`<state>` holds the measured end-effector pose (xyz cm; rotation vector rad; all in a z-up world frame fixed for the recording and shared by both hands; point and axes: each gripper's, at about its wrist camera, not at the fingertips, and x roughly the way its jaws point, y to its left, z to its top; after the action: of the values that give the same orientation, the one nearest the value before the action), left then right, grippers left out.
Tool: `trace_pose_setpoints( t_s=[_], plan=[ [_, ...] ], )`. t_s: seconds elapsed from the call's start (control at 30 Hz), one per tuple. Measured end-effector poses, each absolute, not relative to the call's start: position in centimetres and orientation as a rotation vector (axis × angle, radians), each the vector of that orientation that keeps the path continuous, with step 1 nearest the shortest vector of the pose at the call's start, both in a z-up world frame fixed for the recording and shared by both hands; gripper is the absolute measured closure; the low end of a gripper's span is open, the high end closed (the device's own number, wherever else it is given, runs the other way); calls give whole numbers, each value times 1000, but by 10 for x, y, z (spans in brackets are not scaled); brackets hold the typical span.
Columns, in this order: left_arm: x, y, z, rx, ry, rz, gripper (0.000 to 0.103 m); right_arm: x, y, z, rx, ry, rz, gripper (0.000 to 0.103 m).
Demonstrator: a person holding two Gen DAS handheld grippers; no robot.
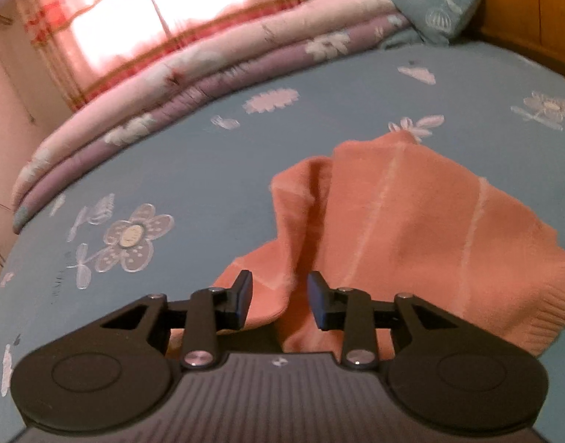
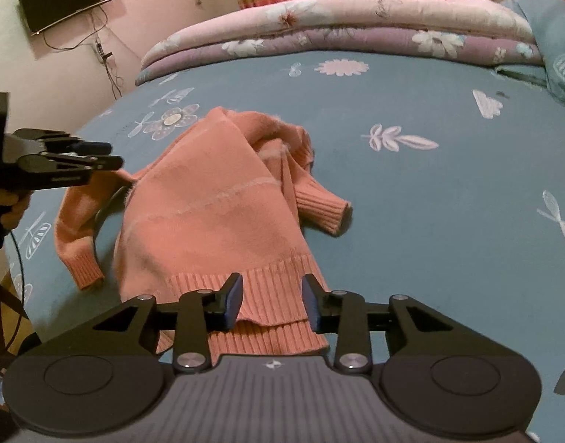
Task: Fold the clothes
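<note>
Right now the right tool (image 2: 271, 301) is partly open, and its two blue pads sit on each side of the ribbed bottom edge of the orange sweater (image 2: 216, 214). The pads do not press on the knit, so it has hold of nothing. It points down at the hem, likely because that edge is a good place to grab for a fold.

Out past it, the sweater lies in a bunched heap on the blue bed sheet (image 2: 411, 221). One sleeve cuff (image 2: 328, 212) sticks out at about 3 o'clock from the heap. The other sleeve (image 2: 77, 254) curls around at about 9 o'clock.

Over there the left tool (image 1: 278, 301) is partly open too. Sweater cloth shows in the gap between its pads, but they do not squeeze it, so it holds nothing. In the right wrist view this tool (image 2: 101, 157) hangs at 9 o'clock, near the curled sleeve, held by a hand (image 2: 14, 208). It looks ready to take that side, so both ends can be pulled flat.

Far off at 12 o'clock, a folded flowery quilt (image 2: 338, 26) lies along the bed's edge, out of the way. A blue pillow (image 1: 430, 3) rests by it.
</note>
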<state>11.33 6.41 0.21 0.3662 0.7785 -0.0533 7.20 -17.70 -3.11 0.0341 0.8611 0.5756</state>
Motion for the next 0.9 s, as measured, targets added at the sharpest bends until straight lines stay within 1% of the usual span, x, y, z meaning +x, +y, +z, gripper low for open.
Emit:
trace_pose_setpoints(
  t_s=[0.1,0.17,0.2,0.3,0.43,0.53,0.57,0.6,0.63,0.67,0.83,0.9],
  plan=[
    [134,63,-4,355,813,-72,69,83,-177,-33,55,872,576,58],
    [147,64,-7,342,828,-75,69,93,-175,-33,74,866,586,56],
    [154,66,-8,335,834,-69,69,100,-173,-33,89,857,601,52],
    [172,69,-8,291,853,-50,69,125,-164,-35,157,829,672,35],
    [170,70,-3,237,851,-89,68,159,-142,-43,195,816,761,34],
    [160,70,0,256,851,-97,64,180,-121,-52,146,850,803,34],
    [156,70,1,264,850,-97,63,183,-116,-54,131,860,810,36],
    [153,70,3,267,849,-96,63,181,-111,-54,107,865,813,53],
    [150,71,5,266,847,-95,62,178,-106,-53,81,869,817,80],
    [148,72,6,266,844,-94,62,171,-101,-49,57,868,828,86],
    [143,66,25,265,788,-104,62,124,-76,-31,5,832,980,88],
    [142,59,37,243,754,-135,62,106,-59,-34,0,856,1059,88]
  ],
)
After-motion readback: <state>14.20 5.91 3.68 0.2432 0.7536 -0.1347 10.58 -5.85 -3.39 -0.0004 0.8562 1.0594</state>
